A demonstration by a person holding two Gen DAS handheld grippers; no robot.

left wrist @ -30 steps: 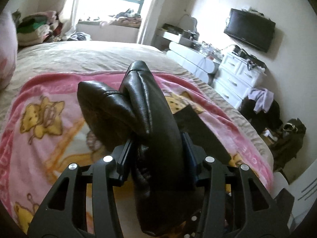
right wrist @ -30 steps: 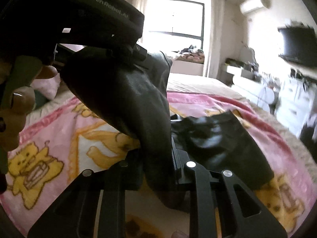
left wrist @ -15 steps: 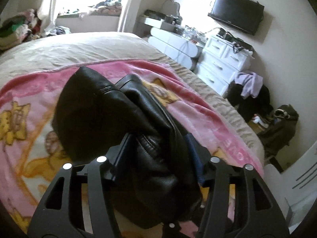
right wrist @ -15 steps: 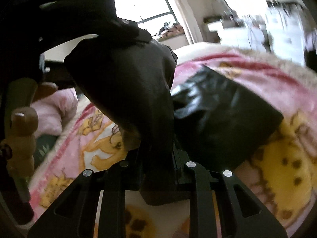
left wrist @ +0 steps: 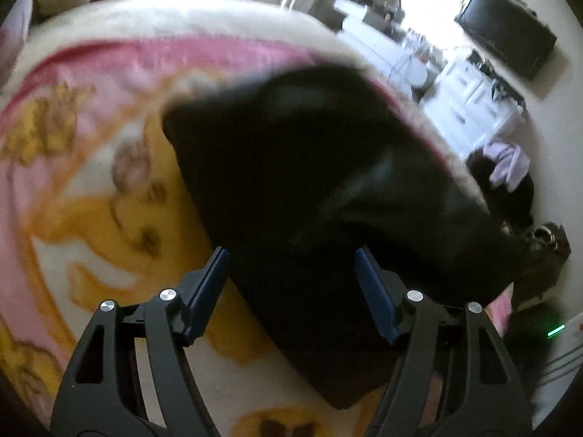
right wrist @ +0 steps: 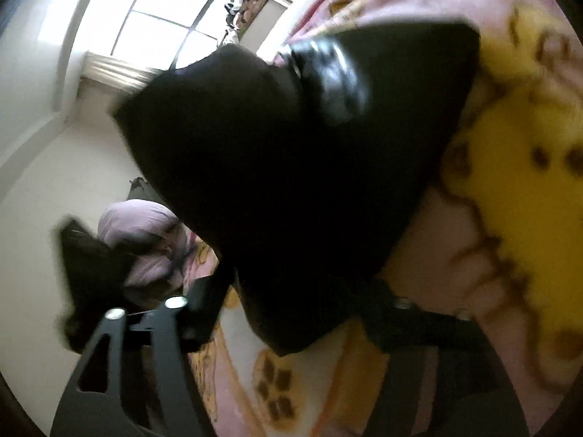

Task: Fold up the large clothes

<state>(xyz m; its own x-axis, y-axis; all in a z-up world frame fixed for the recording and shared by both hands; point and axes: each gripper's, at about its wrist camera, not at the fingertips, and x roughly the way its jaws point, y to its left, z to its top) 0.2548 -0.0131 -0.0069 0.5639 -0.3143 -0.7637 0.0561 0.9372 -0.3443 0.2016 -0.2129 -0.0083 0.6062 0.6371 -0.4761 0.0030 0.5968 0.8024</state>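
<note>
A black leather garment [left wrist: 309, 189] lies folded on the pink cartoon blanket [left wrist: 80, 167] on the bed. My left gripper [left wrist: 291, 284] is open, its blue pads [left wrist: 209, 287] apart on either side of the garment's near edge, not pinching it. In the right wrist view the same garment [right wrist: 291, 167] fills the middle, blurred and tilted. My right gripper [right wrist: 298, 309] has its fingers spread wide with the garment's near edge between them; the right finger is mostly hidden by the cloth.
White dressers [left wrist: 470, 98] and a wall TV [left wrist: 506, 36] stand to the right of the bed. Clothes [left wrist: 506, 167] are piled on the floor there. A pink pillow [right wrist: 145, 233] and a window [right wrist: 171, 25] show in the right wrist view.
Both grippers have opened and let go of the garment, which has dropped flat onto the blanket. The right wrist view has rolled sharply, and both views are motion-blurred.
</note>
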